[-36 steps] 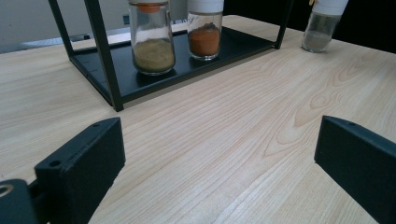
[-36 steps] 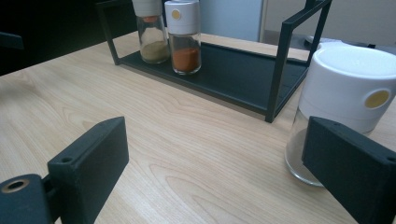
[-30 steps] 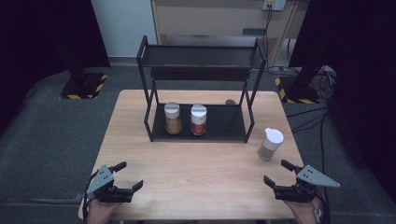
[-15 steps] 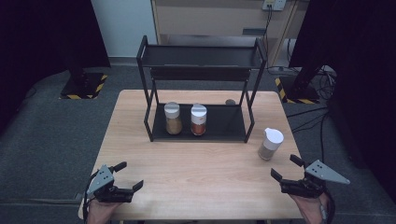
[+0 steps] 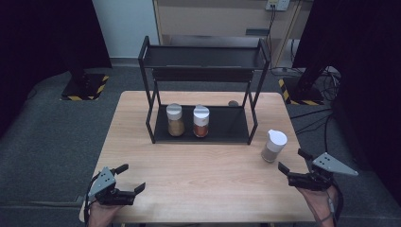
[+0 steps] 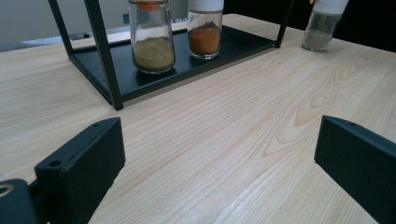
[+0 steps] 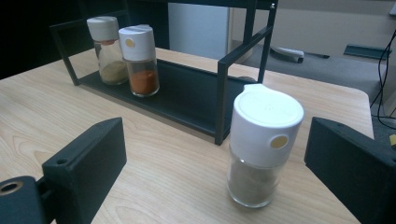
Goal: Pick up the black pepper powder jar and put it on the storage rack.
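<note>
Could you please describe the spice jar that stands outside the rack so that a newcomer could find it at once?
Start at the black two-tier rack on the wooden table. Just off its right front leg stands a white-capped jar of pale grey powder. Unlike the two jars on the rack's bottom shelf, it sits on bare wood.

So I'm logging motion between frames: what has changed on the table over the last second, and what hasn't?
The right gripper has moved toward the table's right edge and a little forward, and now sits open just short of the loose spice jar, touching nothing. Nothing was picked up or released. The left gripper stays open at the near left, and the two jars in the black rack and the loose jar have not moved.
</note>
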A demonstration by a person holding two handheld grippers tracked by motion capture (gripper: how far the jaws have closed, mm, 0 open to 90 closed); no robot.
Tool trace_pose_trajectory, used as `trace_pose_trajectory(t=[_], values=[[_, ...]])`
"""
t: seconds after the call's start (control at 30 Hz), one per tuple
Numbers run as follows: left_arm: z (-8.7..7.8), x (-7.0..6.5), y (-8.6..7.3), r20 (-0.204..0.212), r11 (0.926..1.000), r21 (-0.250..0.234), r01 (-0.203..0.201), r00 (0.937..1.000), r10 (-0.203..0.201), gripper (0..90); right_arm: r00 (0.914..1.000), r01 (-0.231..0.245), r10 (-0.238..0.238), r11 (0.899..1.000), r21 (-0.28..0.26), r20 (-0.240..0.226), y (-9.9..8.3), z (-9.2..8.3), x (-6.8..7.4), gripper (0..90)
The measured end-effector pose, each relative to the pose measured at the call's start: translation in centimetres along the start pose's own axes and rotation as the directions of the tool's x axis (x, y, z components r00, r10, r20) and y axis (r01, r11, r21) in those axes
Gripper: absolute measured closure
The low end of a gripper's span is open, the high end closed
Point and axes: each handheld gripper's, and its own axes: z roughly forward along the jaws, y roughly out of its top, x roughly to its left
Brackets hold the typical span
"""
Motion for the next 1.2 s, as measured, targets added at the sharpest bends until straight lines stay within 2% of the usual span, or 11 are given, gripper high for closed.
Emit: trace_pose_trajectory(t=[0.33, 0.87, 1.2], values=[[0.0, 0.0, 0.0, -0.003, 1.0000, 0.004, 0.002, 1.0000, -0.002, 0.9, 0.9999, -0.002, 0.002, 1.000, 0.007, -0.012, 0.8, 0.8, -1.9, 6.7], [0.0, 0.0, 0.1, -0.006, 1.0000, 0.007, 0.003, 1.0000, -0.003, 0.8, 0.9998, 0.008, -0.007, 0.999, 0.038, -0.018, 1.5, 3.5, -3.6, 7.2], [0.0, -0.1, 0.1, -0.009, 1.0000, 0.009, 0.004, 1.0000, -0.004, 0.9, 0.9990, -0.013, 0.016, 0.998, 0.065, -0.042, 1.3, 5.5, -4.9, 7.7]])
